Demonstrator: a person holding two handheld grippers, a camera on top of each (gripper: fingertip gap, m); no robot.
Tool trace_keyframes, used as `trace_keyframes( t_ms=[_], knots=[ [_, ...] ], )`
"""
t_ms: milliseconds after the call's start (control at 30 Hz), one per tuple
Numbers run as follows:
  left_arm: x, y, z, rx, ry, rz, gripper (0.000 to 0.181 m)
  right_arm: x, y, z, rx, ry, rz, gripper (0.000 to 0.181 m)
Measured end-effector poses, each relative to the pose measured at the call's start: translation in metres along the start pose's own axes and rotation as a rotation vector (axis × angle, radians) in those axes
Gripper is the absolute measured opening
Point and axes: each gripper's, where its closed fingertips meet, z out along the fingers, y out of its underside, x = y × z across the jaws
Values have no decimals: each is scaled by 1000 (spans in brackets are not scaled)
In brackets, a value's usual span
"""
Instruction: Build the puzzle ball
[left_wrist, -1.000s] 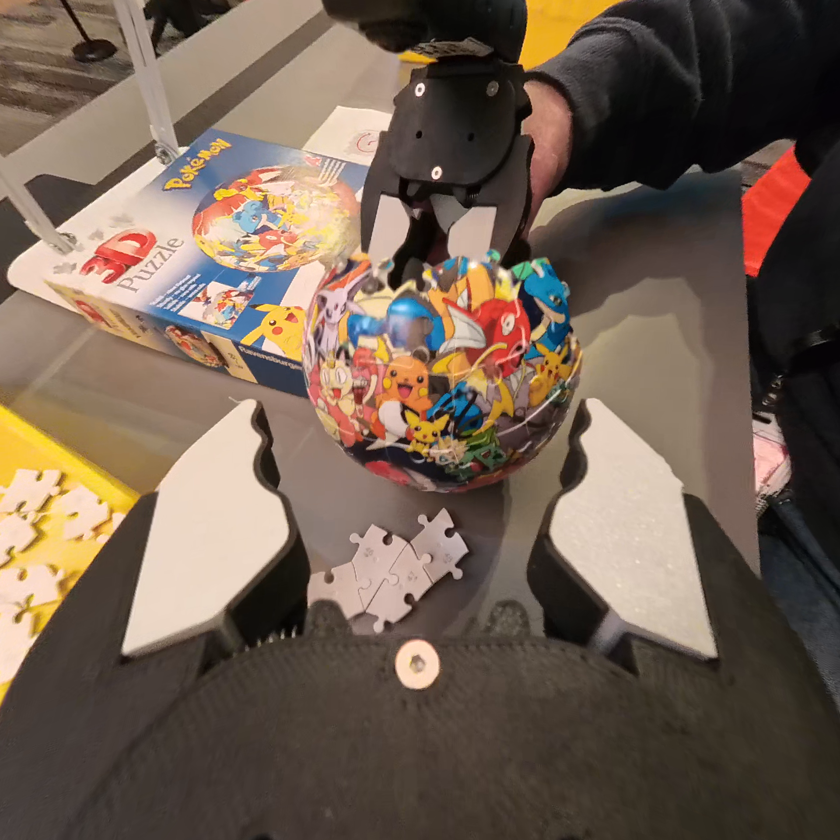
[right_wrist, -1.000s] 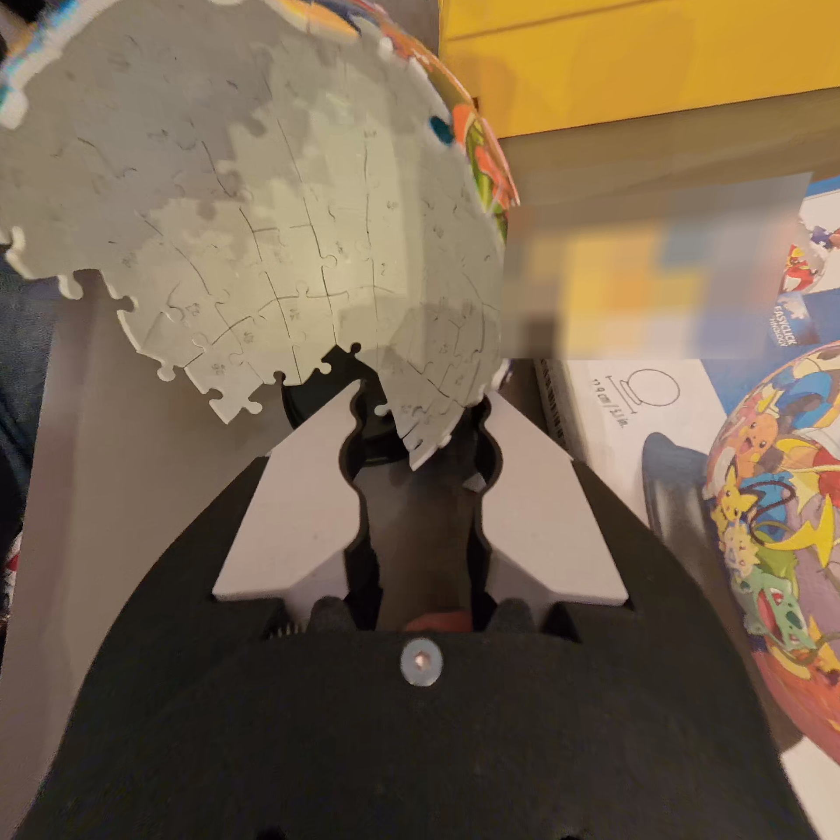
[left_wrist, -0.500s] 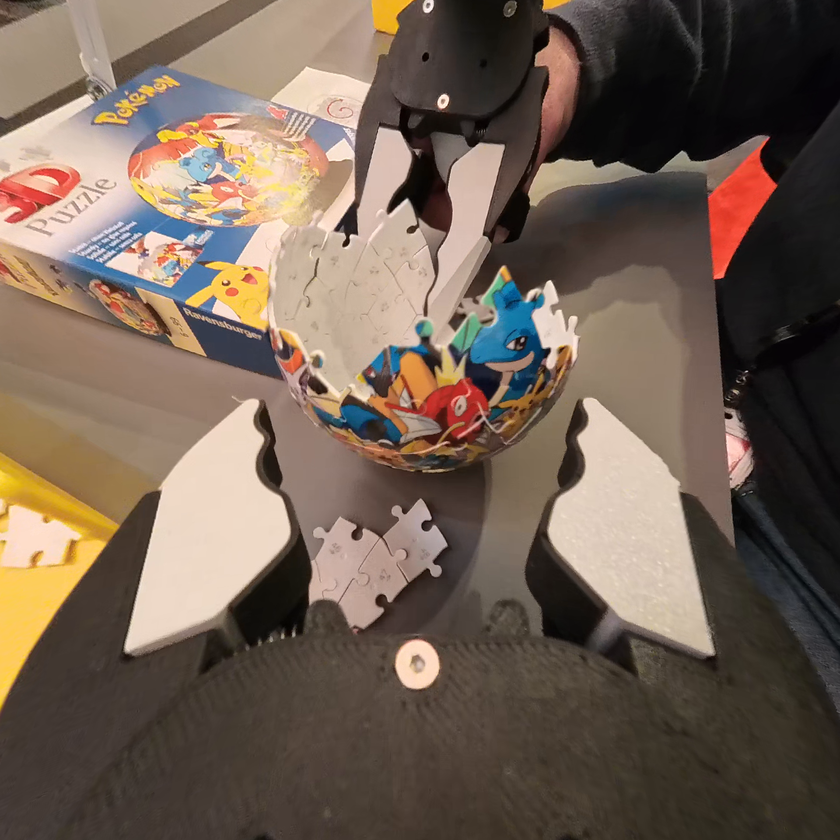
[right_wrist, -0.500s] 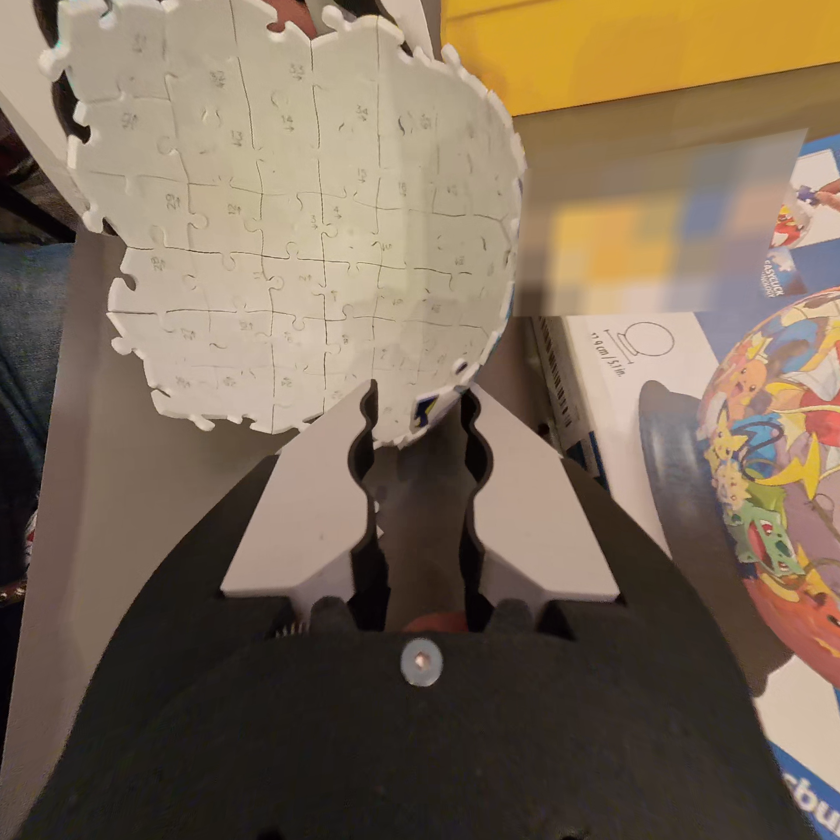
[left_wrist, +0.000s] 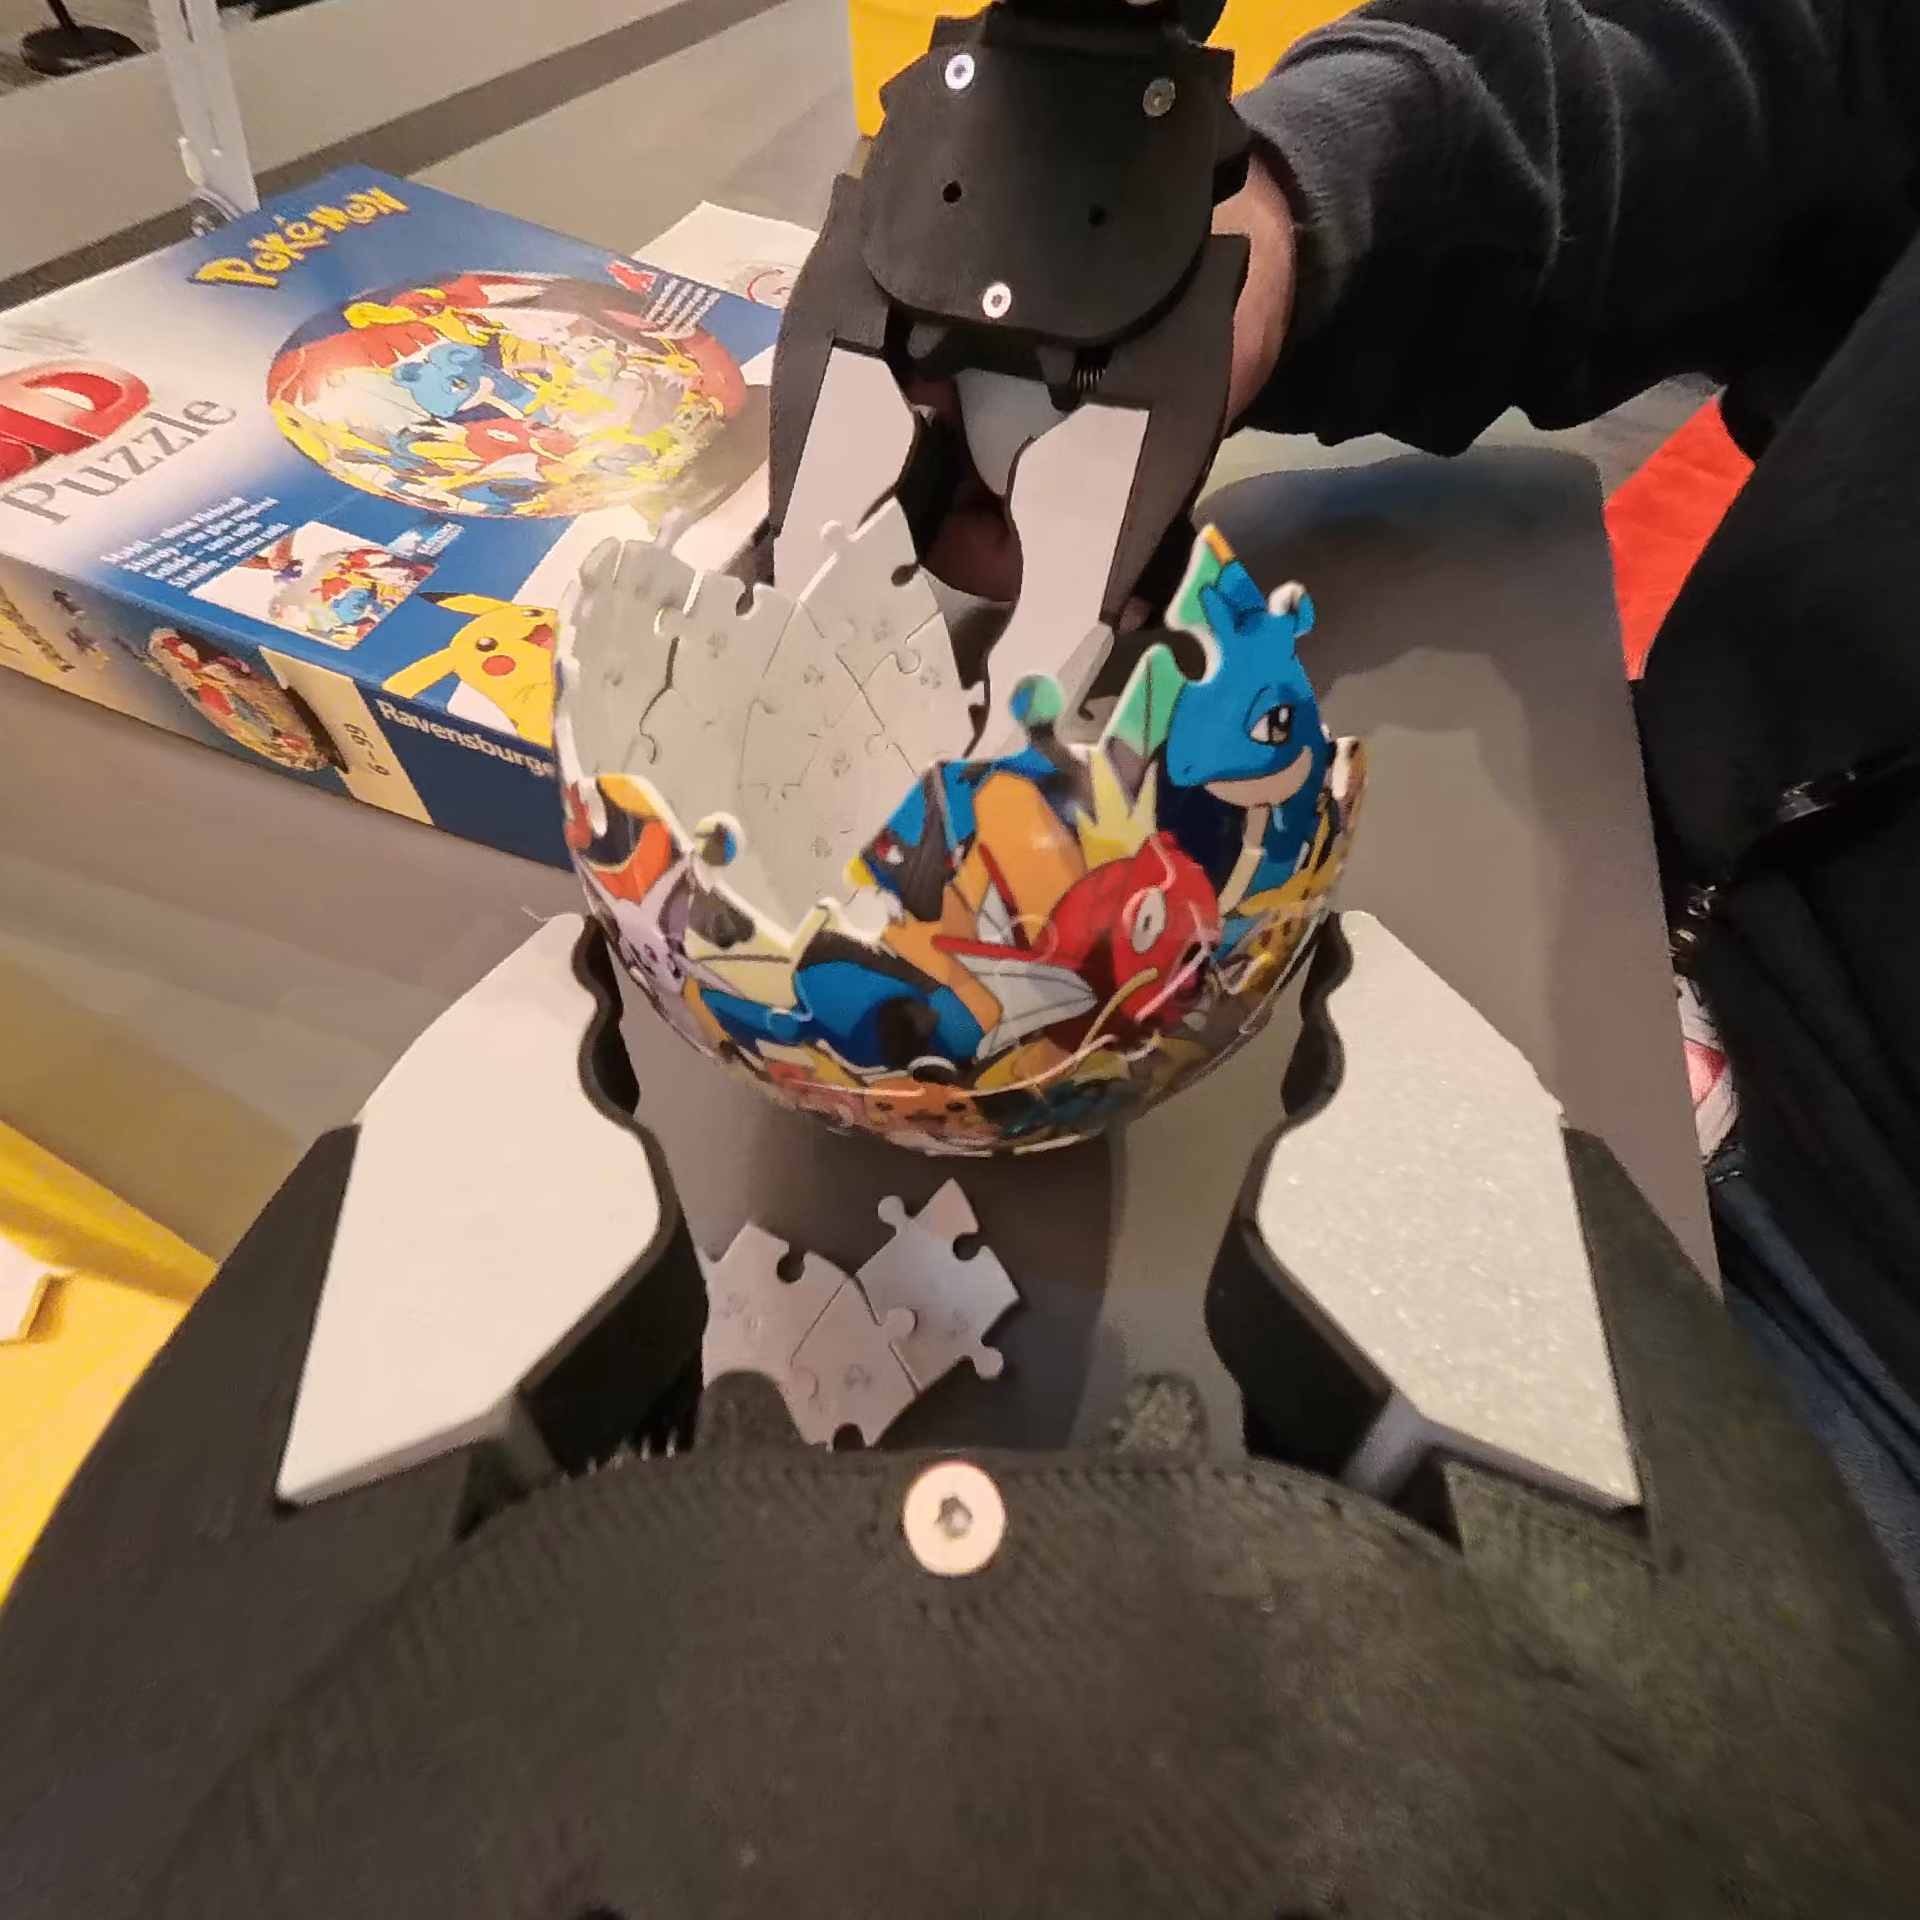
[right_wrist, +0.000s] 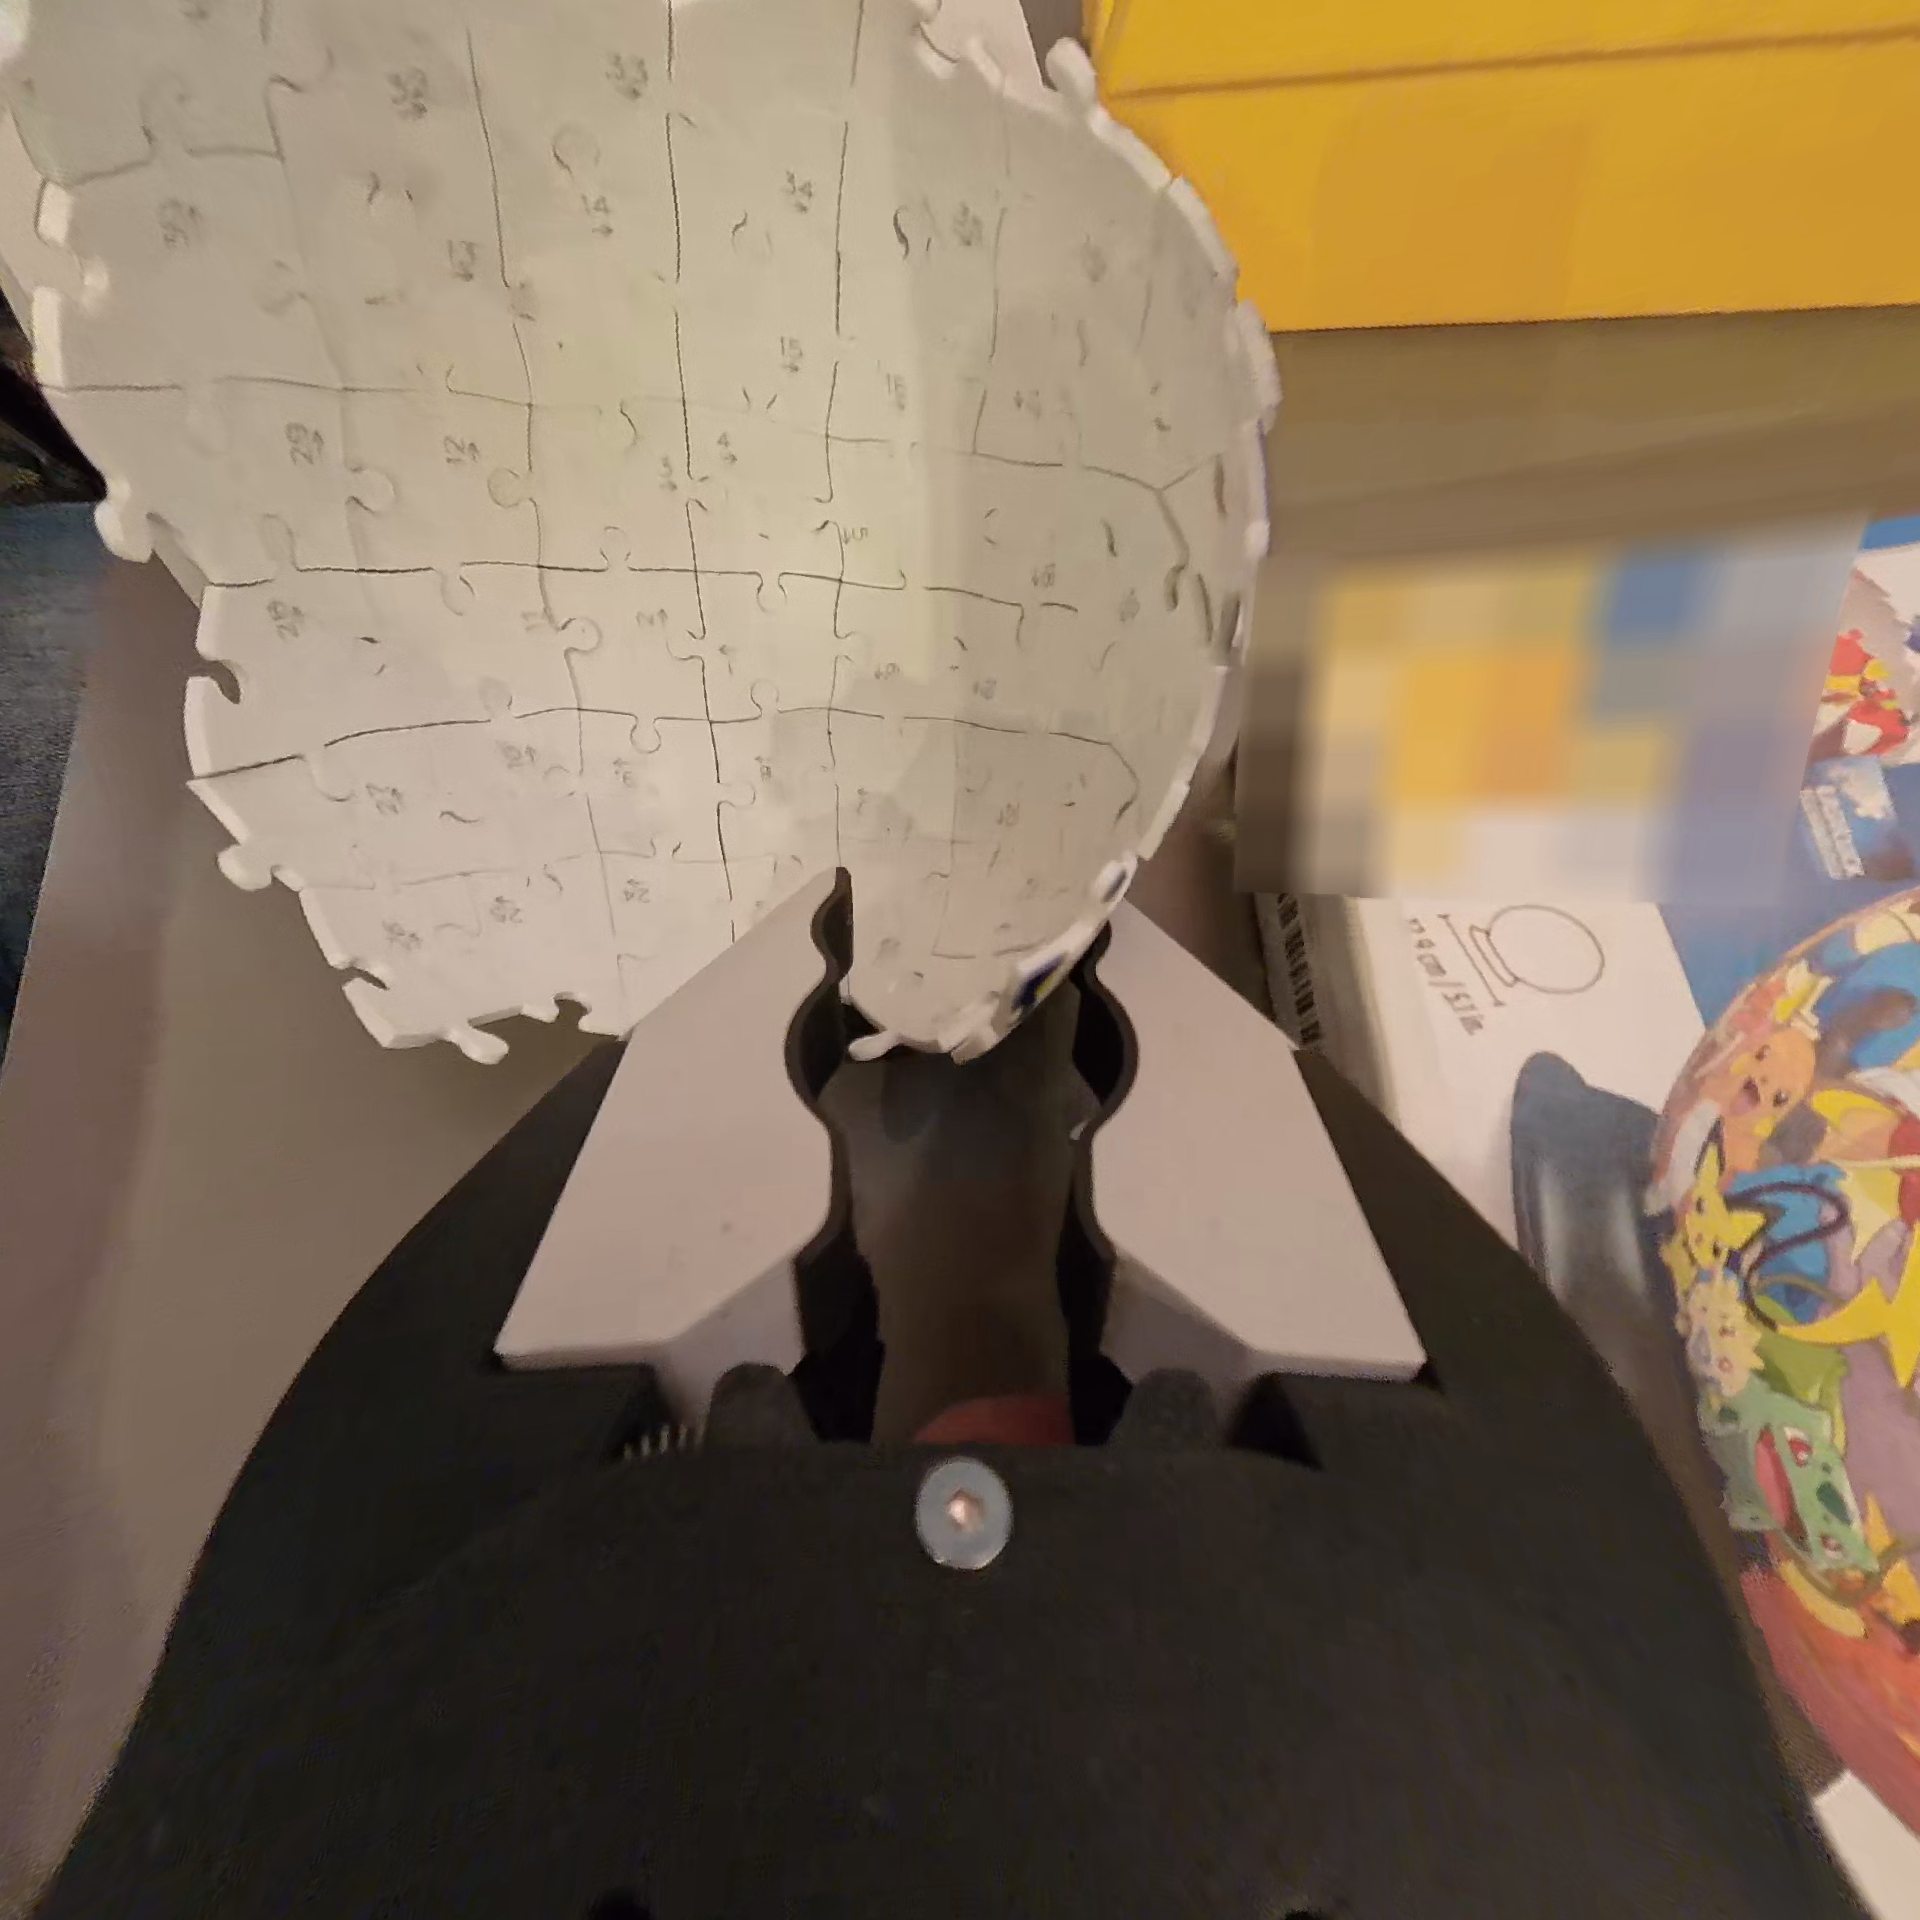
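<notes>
Tipping since a second ago, colourful half-built puzzle-ball shell (left_wrist: 966, 914) now bowl-up, rim pinched in right tongs (right_wrist: 961, 997); left tongs (left_wrist: 956, 1049) wide, flanking it, ready for piece fitting.

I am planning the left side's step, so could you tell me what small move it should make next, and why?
Probably close the left hand-held gripper gently on the puzzle ball shell: its open fingers flank the shell, which the right hand-held gripper holds only by the rim.
</notes>
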Motion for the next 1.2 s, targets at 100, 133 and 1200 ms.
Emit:
trace_keyframes(
  t_ms=[100, 133, 1200],
  knots=[
    [-1, -3, -6, 5, -26, 1, 122, -1, -6, 3, 3, -10, -9, 42],
    [-1, -4, -8, 2, -37, 7, 122, -1, -7, 5, -2, -9, -19, 42],
    [-1, -10, -19, -138, -96, 140, 135, -5, -13, 26, 23, -38, -185, 48]
  ],
)
